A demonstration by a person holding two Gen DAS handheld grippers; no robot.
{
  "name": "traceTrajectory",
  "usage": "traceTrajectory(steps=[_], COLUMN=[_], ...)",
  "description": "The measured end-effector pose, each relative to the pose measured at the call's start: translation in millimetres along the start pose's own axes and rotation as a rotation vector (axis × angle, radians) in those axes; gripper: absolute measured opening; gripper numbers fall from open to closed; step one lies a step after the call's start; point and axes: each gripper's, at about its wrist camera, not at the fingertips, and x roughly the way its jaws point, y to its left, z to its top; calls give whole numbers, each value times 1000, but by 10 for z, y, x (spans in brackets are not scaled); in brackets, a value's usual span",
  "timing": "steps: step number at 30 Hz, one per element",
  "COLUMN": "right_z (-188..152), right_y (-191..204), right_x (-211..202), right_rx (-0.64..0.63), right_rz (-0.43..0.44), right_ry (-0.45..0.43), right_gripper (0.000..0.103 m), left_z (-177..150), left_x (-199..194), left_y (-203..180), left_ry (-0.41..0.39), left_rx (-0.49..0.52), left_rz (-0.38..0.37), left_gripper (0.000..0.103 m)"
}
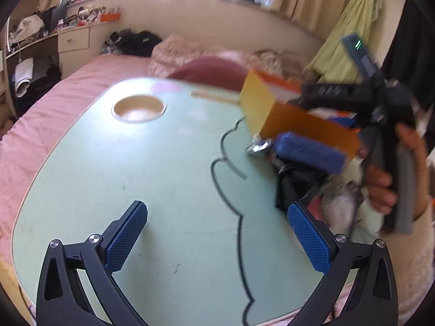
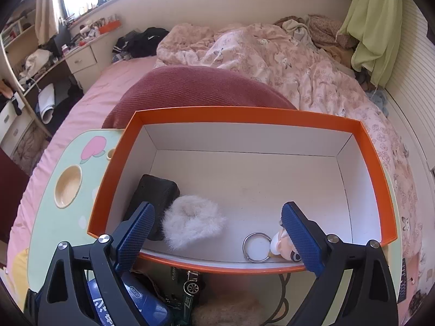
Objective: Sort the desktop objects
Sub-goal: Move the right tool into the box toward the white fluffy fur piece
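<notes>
An orange box (image 2: 114, 163) with a white inside stands on the green lap table (image 2: 49, 217). It holds a black pouch (image 2: 155, 193), a fluffy white scrunchie (image 2: 193, 222), a metal ring (image 2: 257, 247) and a small doll figure (image 2: 280, 244). My right gripper (image 2: 217, 239) is open over the box's near rim. In front of the box lie a blue case (image 2: 130, 301) and a toy car packet (image 2: 190, 285). In the left wrist view my left gripper (image 1: 217, 233) is open and empty above the table (image 1: 136, 176); the box (image 1: 272, 111), blue case (image 1: 310, 152) and right gripper (image 1: 312, 100) show blurred at the right.
The table rests on a pink bed (image 2: 89, 89) with a dark red cushion (image 2: 190, 87) and rumpled quilt (image 2: 272, 54) behind. A round cup recess (image 1: 138, 107) sits in the table's far left. A cluttered desk (image 2: 54, 54) stands far left.
</notes>
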Motion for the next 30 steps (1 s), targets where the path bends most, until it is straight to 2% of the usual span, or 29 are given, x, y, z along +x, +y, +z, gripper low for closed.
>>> traceTrajectory(steps=[4, 7, 11, 16, 19, 22, 25, 27, 28, 30], right_z=[55, 109, 175, 241, 229, 203, 200, 218, 209, 204], right_y=[23, 71, 151, 101, 45, -18, -130, -229, -274, -341], right_x=[29, 55, 148, 393, 435, 459, 485, 509, 538, 558], right_rx=[-8, -30, -54, -6, 5, 27, 72, 110, 124, 152], right_rz=[20, 17, 34, 227, 284, 335, 374, 385, 372, 416], right_ry=[49, 95, 191, 388, 402, 409, 406, 402, 411, 407], right_gripper=[94, 88, 74, 61, 58, 55, 45, 17, 17, 17], left_z=[-68, -84, -67, -32, -11, -2, -4, -4, -6, -13], left_x=[92, 89, 94, 93, 96, 54, -13, -30, -31, -32], left_y=[-169, -175, -139, -99, -101, -41, 46, 85, 86, 60], left_ry=[40, 42, 43, 38, 39, 21, -10, -18, -18, -15], left_rx=[105, 114, 104, 83, 81, 48, -16, -42, -43, -34], left_rz=[126, 132, 122, 98, 98, 63, -28, -46, -45, -35], left_gripper=[103, 103, 103, 103, 103, 103, 103, 103, 103, 103])
